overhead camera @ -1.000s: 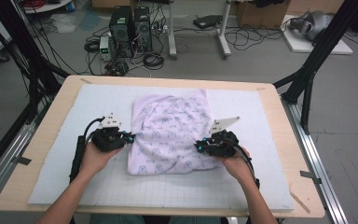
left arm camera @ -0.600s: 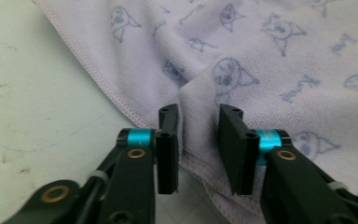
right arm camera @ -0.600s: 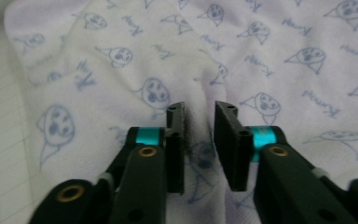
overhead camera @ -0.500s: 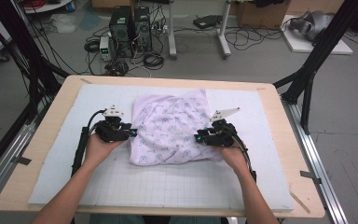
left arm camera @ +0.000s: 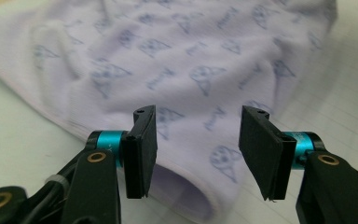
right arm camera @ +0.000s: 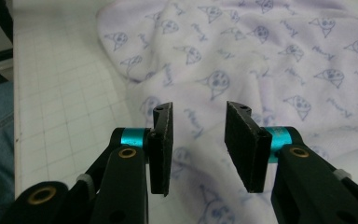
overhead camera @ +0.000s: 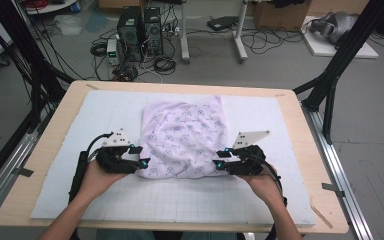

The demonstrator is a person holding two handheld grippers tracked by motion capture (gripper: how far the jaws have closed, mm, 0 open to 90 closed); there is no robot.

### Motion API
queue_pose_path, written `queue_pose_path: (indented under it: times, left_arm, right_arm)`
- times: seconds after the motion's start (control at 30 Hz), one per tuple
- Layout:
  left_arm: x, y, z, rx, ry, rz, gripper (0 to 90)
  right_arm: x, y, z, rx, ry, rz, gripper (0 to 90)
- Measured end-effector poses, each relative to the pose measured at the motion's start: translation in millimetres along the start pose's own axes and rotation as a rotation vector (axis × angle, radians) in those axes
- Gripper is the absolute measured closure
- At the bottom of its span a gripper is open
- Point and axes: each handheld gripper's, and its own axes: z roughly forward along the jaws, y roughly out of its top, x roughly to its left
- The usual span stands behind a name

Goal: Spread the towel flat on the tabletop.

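A folded pale-lilac garment (overhead camera: 185, 137), printed with small blue motifs, lies near the middle of the white gridded mat (overhead camera: 180, 200) that covers the wooden tabletop (overhead camera: 40, 165). In the high view we see its near edge roughly level with the two claws, one at each near corner. In the left gripper view the garment (left arm camera: 186, 70) shows a rounded, hemmed fold at its near edge, just beyond the pads. In the right gripper view the cloth (right arm camera: 261, 60) lies rumpled, with the bare grid of the mat (right arm camera: 60, 93) beside it.

The left claw (overhead camera: 140, 156) sits at the near left corner of the garment. Its jaws stand apart, having just been opening; cloth is seen through the gap, but the pads (left arm camera: 142, 149) do not press on it. The right claw (overhead camera: 220, 159) sits at the near right corner. Its jaws likewise stand apart, having just been opening, with cloth beneath the gap and the pads (right arm camera: 163, 144) clear of it.

We see both forearms entering from the near edge of the tabletop. Beyond the far edge, on the floor, stand two dark computer towers (overhead camera: 140, 25) among loose cables (overhead camera: 165, 62). Black frame struts (overhead camera: 340, 55) rise at either side.
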Motion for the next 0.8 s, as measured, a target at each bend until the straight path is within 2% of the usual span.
queue_pose_path:
  times: [0.1,0.2,0.23,0.33,0.4,0.43,0.47,0.57,0.7,0.8]
  left_arm:
    - [-7.6,-10.6,1.8,0.003,-0.034,-0.003,46.5]
    - [-10.5,-19.0,8.8,0.033,-0.047,-0.002,46.4]
    - [-11.0,-21.3,11.9,0.043,-0.044,0.004,46.4]
    - [-9.8,-26.6,23.7,0.095,-0.029,0.028,46.2]
    - [-6.2,-29.4,33.6,0.142,-0.015,0.030,46.4]
    - [-4.8,-30.6,37.9,0.155,-0.012,0.035,46.8]
    - [-4.3,-30.6,39.0,0.145,-0.008,0.048,48.1]
    - [-1.4,-29.1,41.3,0.130,0.000,0.050,58.8]
    - [0.2,-27.9,39.6,0.122,0.003,0.059,79.6]
    - [-1.2,-26.8,32.6,0.102,-0.005,0.062,85.3]
  right_arm:
    - [7.5,-9.3,0.4,-0.010,0.020,0.003,60.9]
    - [13.9,-17.0,6.5,0.023,0.015,-0.003,59.0]
    - [14.0,-19.3,10.0,0.030,0.012,-0.015,58.4]
    - [12.9,-23.4,20.1,0.063,0.007,0.000,52.9]
    - [8.9,-23.4,28.5,0.086,0.000,-0.006,50.0]
    - [7.6,-23.0,32.5,0.101,-0.006,-0.006,50.1]
    - [5.2,-22.5,36.7,0.113,-0.006,-0.012,50.4]
    - [2.3,-20.0,50.5,0.146,-0.006,-0.028,55.6]
    - [0.2,-16.3,61.4,0.161,-0.020,-0.066,73.7]
    - [-2.4,-14.8,58.0,0.159,0.015,-0.037,81.9]
